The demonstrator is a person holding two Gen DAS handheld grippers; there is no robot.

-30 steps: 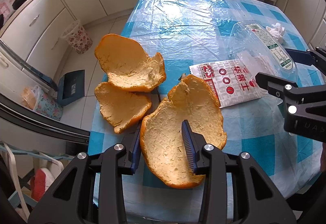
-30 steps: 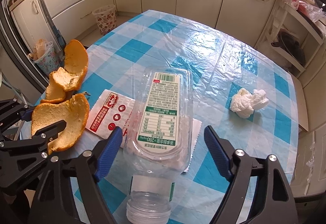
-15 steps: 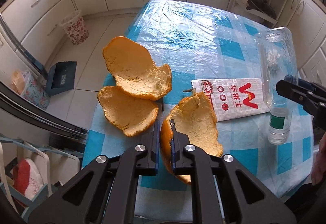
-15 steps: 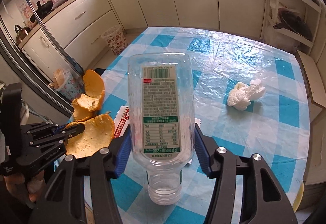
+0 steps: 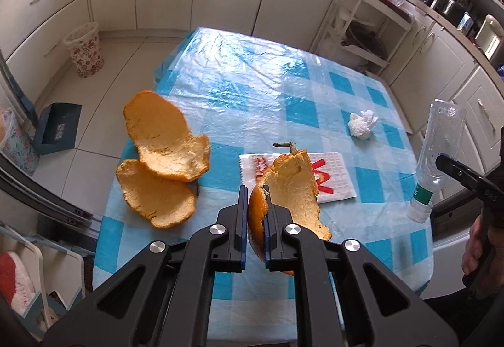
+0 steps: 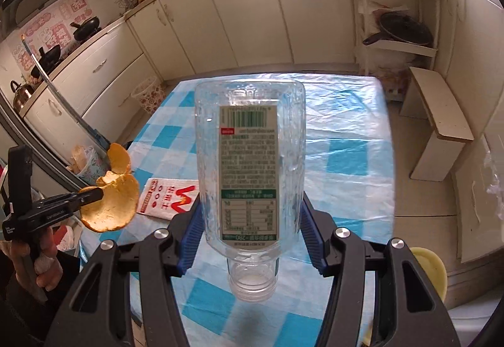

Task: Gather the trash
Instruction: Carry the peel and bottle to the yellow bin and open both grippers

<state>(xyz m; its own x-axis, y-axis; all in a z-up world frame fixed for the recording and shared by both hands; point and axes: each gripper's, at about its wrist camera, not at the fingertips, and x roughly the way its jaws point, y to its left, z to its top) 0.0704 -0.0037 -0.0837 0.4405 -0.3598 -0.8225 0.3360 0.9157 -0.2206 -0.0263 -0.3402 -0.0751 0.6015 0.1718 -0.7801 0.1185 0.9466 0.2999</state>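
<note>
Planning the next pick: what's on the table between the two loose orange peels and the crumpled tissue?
In the left wrist view, the red-and-white wrapper lies between the loose peels and the tissue, partly hidden by the held peel; otherwise bare tablecloth.

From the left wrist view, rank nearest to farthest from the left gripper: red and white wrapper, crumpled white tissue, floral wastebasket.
1. Red and white wrapper, on the table just ahead.
2. Crumpled white tissue, farther back, right.
3. Floral wastebasket, on the floor, far left.

Table under a blue-and-white check cloth

The table (image 5: 258, 88) carries two orange peels (image 5: 160, 164) overlapping near its left edge, a red-and-white wrapper (image 5: 334, 180) and a crumpled tissue (image 5: 362, 124) well apart.
</note>
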